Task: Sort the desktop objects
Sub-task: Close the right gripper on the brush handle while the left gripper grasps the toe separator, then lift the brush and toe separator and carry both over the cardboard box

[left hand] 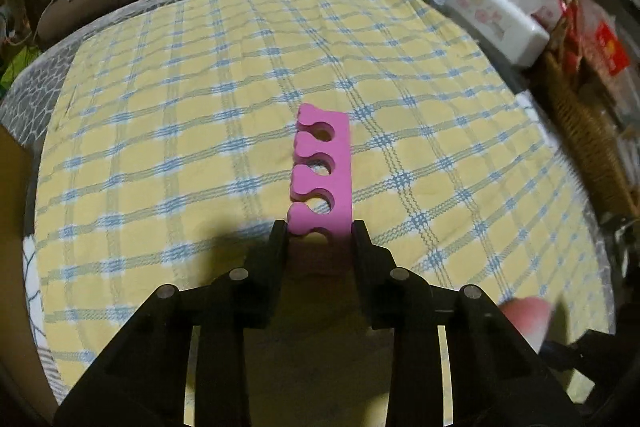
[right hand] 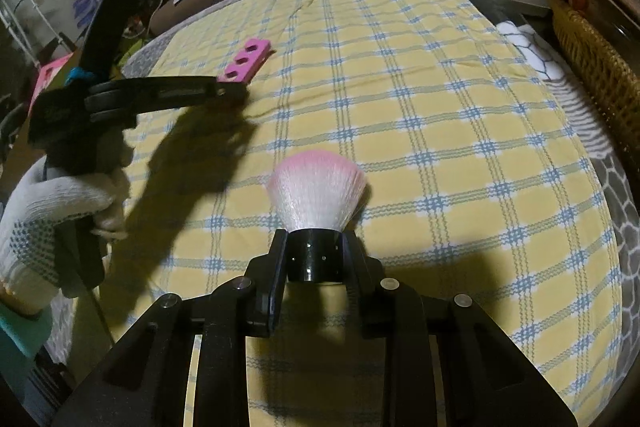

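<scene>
Both hand-held grippers are full: my left (left hand: 320, 227) clamps the pink toe separator (left hand: 321, 167) pointing straight ahead, my right (right hand: 314, 239) the makeup brush (right hand: 316, 199), bristles forward, nearer the wicker basket (right hand: 592, 59).

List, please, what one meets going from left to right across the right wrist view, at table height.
gloved hand → left gripper → pink toe separator → makeup brush in the right gripper → wicker basket
</scene>
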A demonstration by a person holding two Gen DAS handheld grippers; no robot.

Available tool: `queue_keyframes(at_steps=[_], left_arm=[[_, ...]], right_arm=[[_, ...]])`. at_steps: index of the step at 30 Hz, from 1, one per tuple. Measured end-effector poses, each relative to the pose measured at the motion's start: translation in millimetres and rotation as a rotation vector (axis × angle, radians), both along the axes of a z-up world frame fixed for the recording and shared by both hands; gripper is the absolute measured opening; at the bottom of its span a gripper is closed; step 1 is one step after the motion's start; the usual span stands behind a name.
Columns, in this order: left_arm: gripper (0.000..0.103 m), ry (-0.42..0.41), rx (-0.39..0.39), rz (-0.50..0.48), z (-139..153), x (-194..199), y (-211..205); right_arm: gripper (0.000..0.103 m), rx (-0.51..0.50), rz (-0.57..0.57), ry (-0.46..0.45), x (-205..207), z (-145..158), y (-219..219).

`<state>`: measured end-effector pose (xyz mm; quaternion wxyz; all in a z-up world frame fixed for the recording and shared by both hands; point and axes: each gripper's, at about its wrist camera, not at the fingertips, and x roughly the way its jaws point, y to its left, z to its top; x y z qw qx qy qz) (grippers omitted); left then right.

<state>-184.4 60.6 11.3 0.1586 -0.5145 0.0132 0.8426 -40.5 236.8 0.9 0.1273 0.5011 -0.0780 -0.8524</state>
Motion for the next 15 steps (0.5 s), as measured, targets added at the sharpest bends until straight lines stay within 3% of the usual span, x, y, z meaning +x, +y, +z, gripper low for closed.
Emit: queue_keyframes(at_steps=[15], left_arm=[[0.029, -0.003, 0.095, -0.019, 49.1, 59.4, -53.0]], right_arm=[[0.026, 0.004, 0.004, 0.049, -4.0, 12.2, -12.6]])
